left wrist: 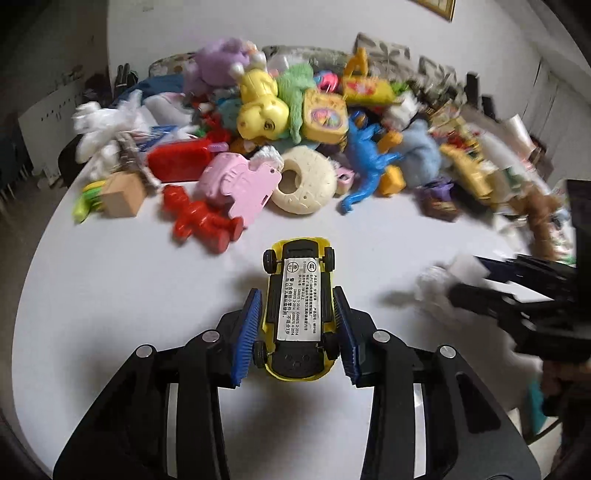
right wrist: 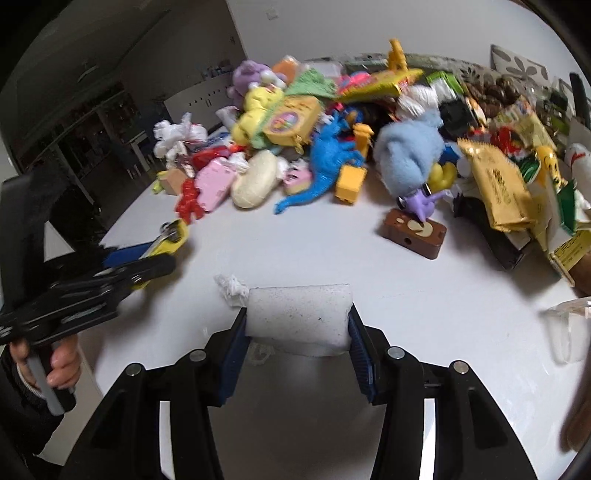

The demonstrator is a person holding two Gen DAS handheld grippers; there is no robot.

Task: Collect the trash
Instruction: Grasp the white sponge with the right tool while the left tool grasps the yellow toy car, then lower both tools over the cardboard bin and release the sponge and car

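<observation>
Left wrist view shows the left gripper [left wrist: 299,325] clamped on an upturned yellow toy car [left wrist: 298,310], hard and slick, best held mid-body. The right gripper [right wrist: 297,332] squeezes a white foam block [right wrist: 298,314], light and crushable, above the desk [right wrist: 314,251].

A home living room: patterned sofa cushions [left wrist: 384,51] along the far wall, a framed picture [left wrist: 437,8], toys [left wrist: 258,110] heaped on the worktop [left wrist: 147,295].

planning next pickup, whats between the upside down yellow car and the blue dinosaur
Bare white table lies between the yellow toy car and blue dinosaur, seen in the left wrist view.
</observation>
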